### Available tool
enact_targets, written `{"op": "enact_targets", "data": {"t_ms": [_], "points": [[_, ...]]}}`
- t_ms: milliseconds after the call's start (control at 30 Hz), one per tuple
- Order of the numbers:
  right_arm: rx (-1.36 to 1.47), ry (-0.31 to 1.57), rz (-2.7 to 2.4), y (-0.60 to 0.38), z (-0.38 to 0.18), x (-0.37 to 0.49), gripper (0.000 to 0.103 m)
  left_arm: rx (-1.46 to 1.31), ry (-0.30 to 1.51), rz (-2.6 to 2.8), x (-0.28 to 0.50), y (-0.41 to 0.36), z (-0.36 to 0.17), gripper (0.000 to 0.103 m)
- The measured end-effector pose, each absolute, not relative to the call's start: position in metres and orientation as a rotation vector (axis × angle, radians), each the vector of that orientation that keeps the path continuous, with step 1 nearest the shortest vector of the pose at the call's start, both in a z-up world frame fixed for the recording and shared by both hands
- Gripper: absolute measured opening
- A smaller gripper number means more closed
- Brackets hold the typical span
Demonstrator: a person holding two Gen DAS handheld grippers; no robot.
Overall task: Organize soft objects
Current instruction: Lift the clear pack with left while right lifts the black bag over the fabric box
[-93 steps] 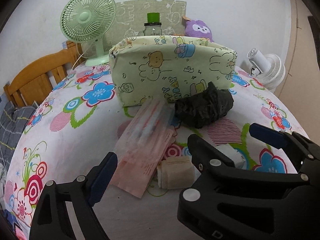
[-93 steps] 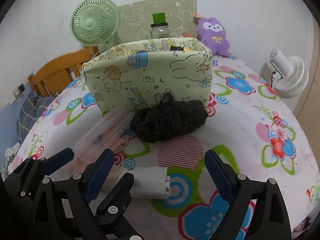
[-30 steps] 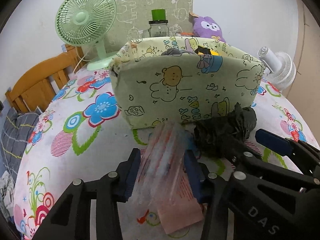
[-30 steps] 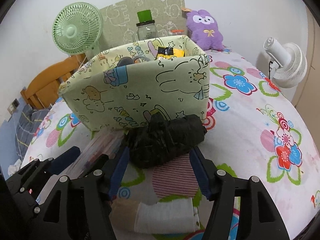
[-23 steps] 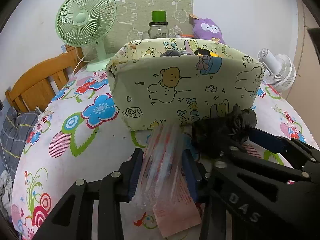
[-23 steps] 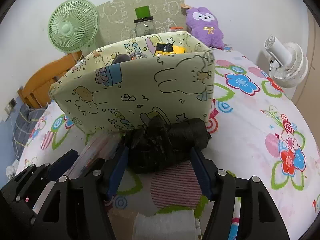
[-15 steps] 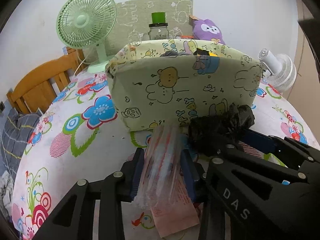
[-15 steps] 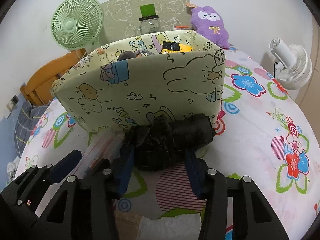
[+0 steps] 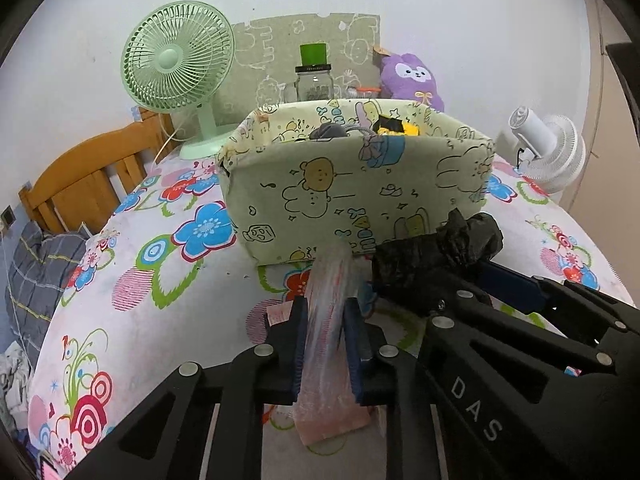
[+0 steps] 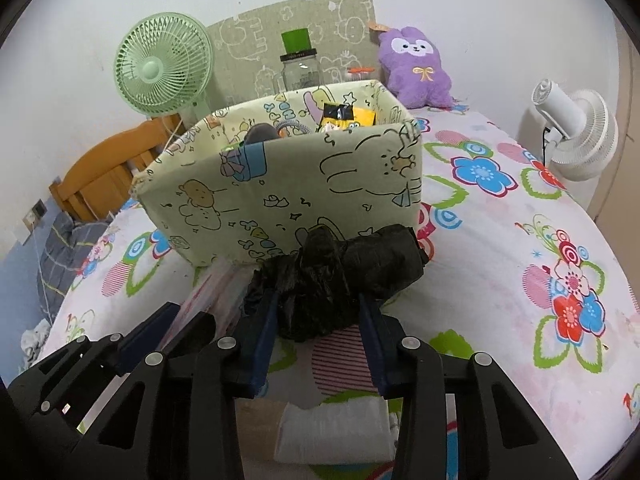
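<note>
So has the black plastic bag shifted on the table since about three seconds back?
Cannot tell. The black bag lies just in front of the fabric box as before; it only looks nearer because the right gripper, jaws closing around it, came up.

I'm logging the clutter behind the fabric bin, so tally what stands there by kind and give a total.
Fans: 2, the green fan and the white fan
Jars: 1, the glass jar with a green cap
Plush toys: 1, the purple plush
Total: 4
</note>
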State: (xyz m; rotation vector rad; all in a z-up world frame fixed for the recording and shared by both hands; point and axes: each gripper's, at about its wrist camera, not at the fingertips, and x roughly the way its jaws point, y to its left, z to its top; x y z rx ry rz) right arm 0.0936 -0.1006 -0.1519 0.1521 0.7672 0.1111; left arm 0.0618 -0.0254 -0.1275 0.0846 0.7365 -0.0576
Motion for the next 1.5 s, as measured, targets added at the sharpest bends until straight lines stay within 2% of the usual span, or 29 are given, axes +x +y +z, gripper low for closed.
{"op": "enact_targets", "data": {"t_ms": [1500], "points": [[0.131, 0.561, 0.085, -0.108, -0.039, 0.022, 0.043, 0.031, 0.531, -0.063, 0.000, -0.031, -0.026, 0.015]]}}
